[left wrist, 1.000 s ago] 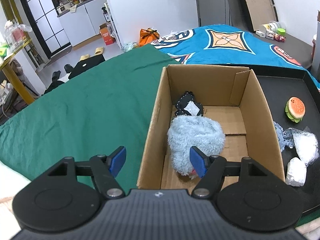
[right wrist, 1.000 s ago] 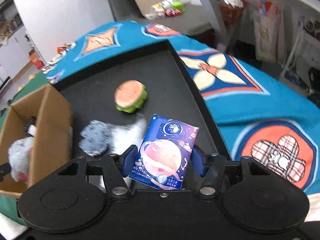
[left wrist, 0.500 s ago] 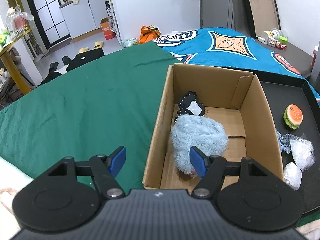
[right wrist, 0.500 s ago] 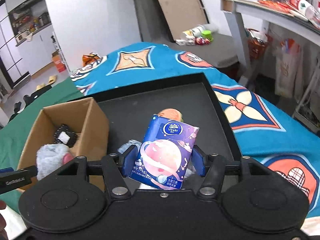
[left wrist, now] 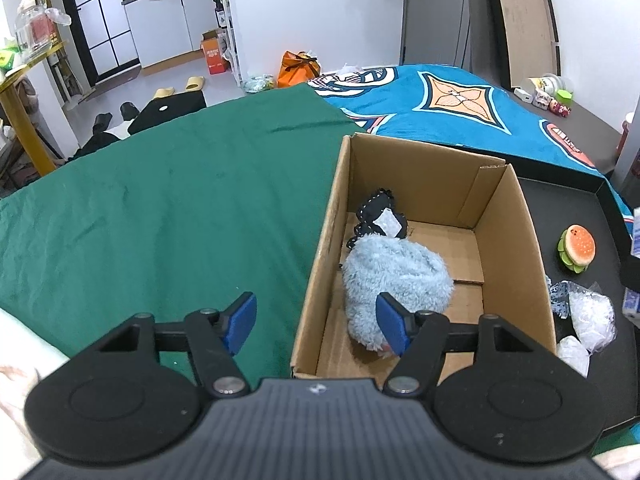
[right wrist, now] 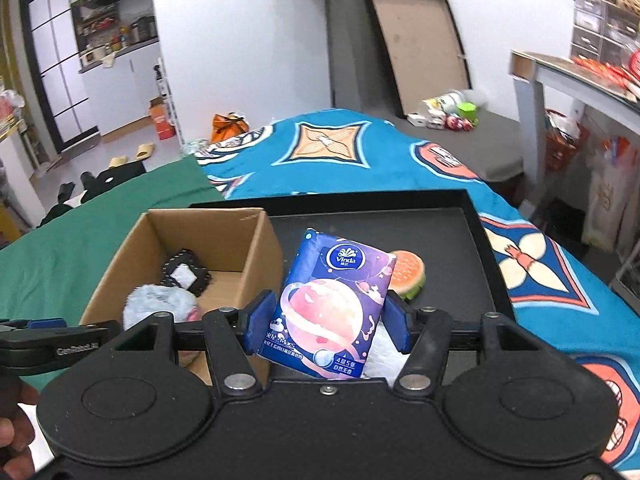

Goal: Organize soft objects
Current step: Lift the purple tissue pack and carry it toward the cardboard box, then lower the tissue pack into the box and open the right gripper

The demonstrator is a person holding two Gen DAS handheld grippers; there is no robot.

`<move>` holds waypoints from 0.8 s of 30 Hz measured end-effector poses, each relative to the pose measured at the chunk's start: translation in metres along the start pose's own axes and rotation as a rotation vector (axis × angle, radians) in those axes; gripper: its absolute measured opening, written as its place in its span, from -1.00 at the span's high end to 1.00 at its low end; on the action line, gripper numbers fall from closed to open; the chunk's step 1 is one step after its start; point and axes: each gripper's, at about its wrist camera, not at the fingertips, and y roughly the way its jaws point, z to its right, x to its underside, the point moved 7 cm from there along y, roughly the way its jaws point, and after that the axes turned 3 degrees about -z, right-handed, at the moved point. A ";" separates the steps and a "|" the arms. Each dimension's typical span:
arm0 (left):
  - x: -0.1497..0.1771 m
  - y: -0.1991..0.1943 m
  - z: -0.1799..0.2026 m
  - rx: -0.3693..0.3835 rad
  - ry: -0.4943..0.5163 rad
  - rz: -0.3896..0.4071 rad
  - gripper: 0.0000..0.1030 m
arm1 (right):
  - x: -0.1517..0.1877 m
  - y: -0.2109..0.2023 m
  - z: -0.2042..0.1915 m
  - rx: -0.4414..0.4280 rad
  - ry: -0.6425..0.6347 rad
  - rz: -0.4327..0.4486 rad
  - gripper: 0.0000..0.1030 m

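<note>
Right fingers pinch a tissue pack; left gripper gapes empty. Box at nine o'clock holds two; burger toy and bags remain.

The brand "Vinda" is printed in white inside a dark blue oval badge near the top of the tissue pack. Below that badge, along the pack's lower edge, a line of small white characters can be seen, ending in what looks like "Mars", but it is too small to be read with certainty. On the left gripper, left of the tissue pack, pale lettering beginning "Gen" is stamped; the rest is blurred.
</note>
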 end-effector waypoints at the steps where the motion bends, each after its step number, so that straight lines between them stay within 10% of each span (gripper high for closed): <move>1: 0.000 0.000 -0.001 0.002 -0.003 0.000 -0.27 | -0.001 0.000 -0.003 -0.004 -0.007 0.002 -0.10; 10: -0.001 0.003 -0.008 0.023 -0.027 -0.012 -0.22 | -0.012 -0.004 -0.037 -0.028 -0.092 0.033 -0.11; 24: 0.005 0.019 -0.016 0.062 -0.053 -0.064 0.50 | -0.018 0.011 -0.088 -0.076 -0.203 0.021 -0.11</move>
